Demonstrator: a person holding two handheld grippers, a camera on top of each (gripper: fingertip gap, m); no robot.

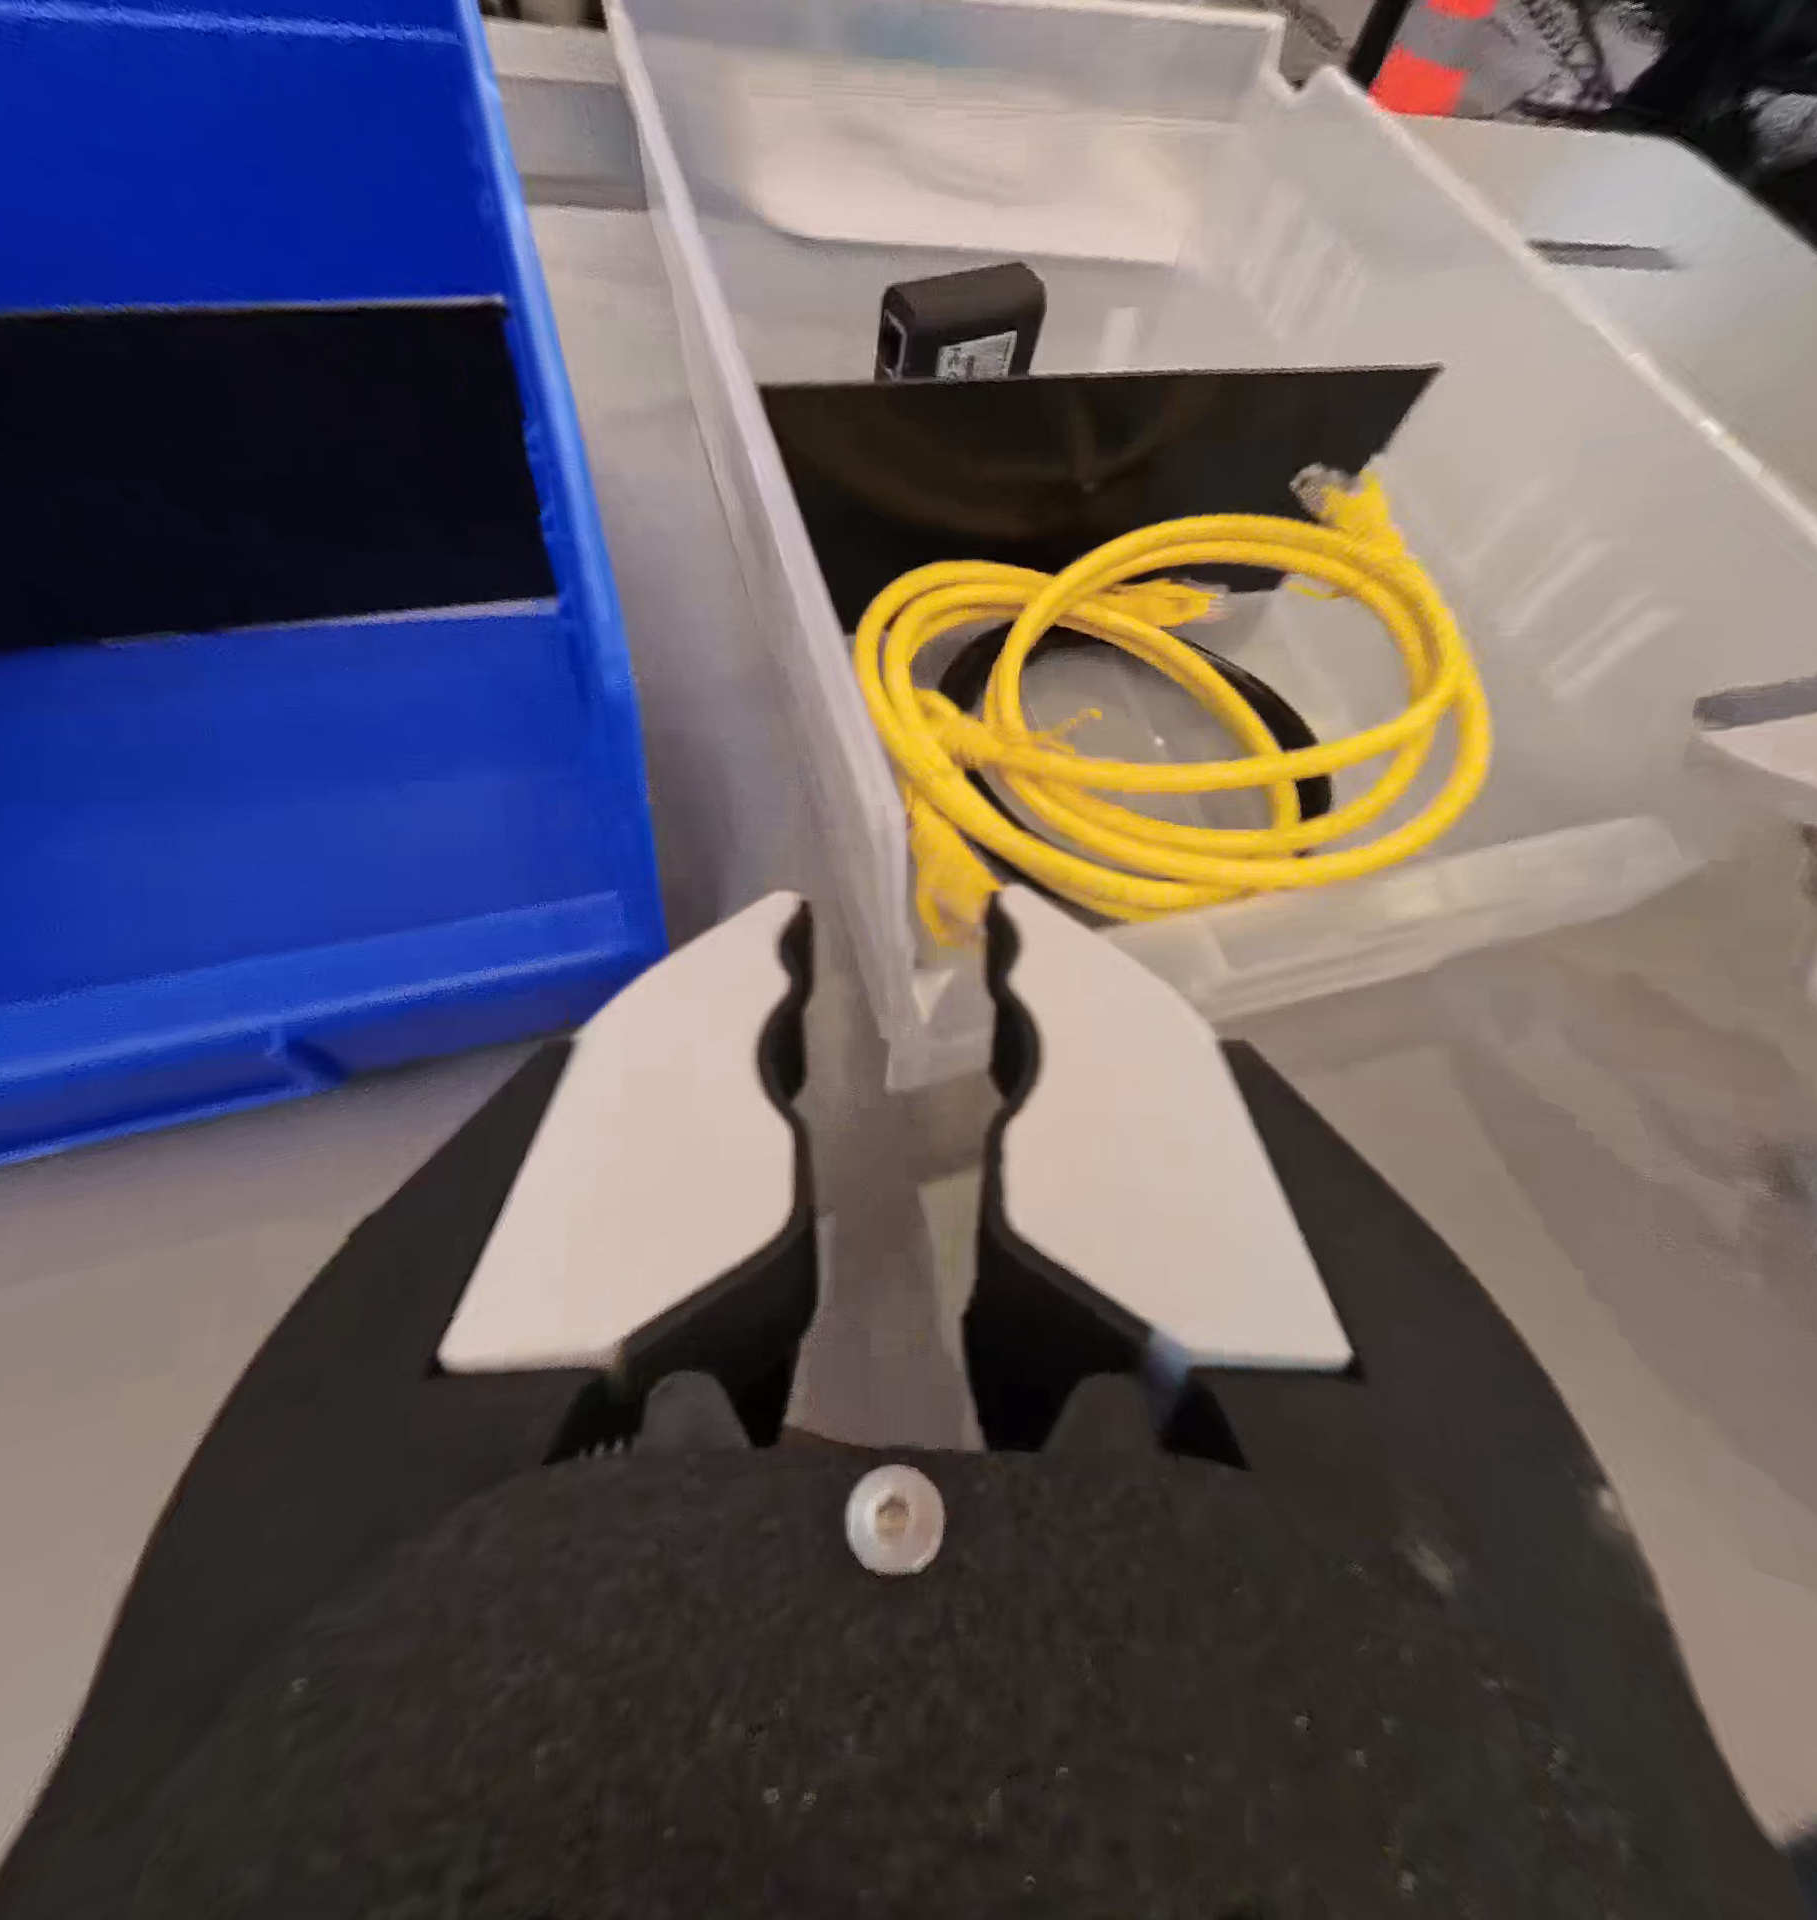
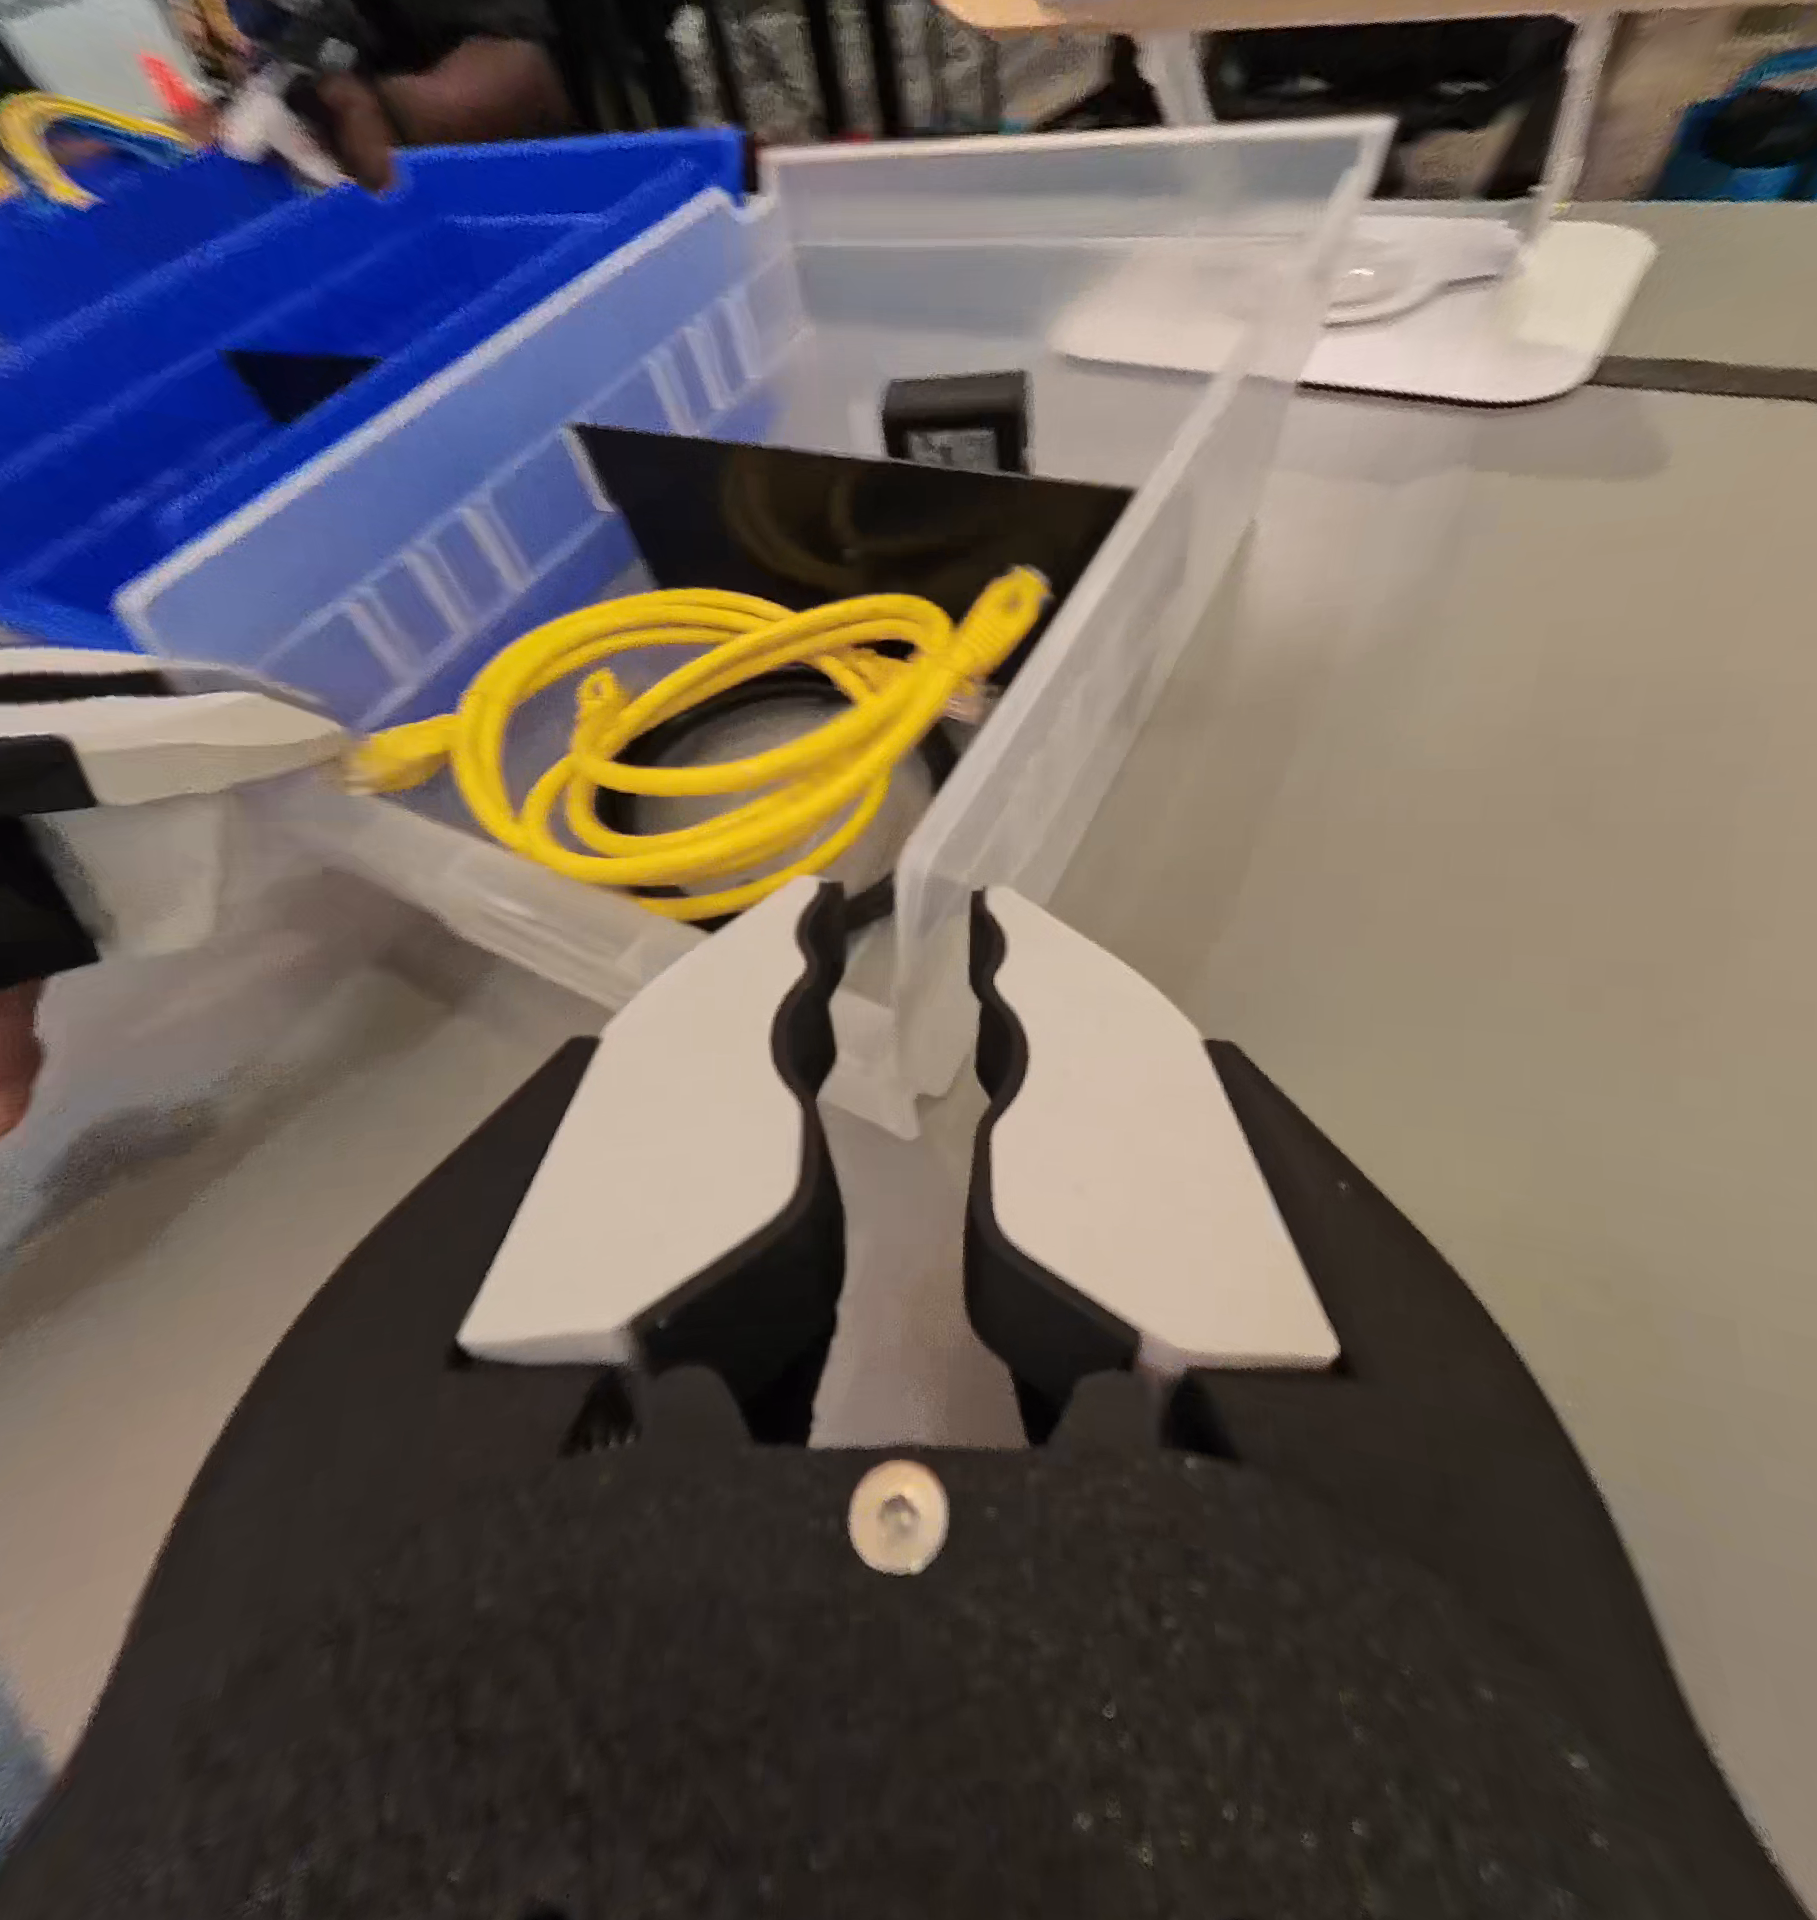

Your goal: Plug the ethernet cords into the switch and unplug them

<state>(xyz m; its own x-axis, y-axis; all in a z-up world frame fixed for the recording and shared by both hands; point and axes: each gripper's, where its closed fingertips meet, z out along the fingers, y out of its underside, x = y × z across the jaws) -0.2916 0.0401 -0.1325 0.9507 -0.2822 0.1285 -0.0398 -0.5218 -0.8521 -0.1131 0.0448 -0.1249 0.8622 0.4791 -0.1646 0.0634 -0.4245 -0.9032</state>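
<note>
Nothing is plugged yet: the cord [image 1: 1174, 727] lies coiled in the bin [image 1: 769, 540]. Both grippers [image 1: 899, 935] [image 2: 904, 925] at 6 o'clock gape partly, holding nothing, straddling bin corners.

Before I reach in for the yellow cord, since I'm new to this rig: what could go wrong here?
1. Both tongs, left and right, straddle the clear bin's walls; closing might clamp plastic.
2. The cord is coiled; pulling one plug could drag the whole bundle.

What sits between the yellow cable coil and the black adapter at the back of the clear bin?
A black divider panel stands between the yellow cable and the black adapter; both wrist views show it.
</note>
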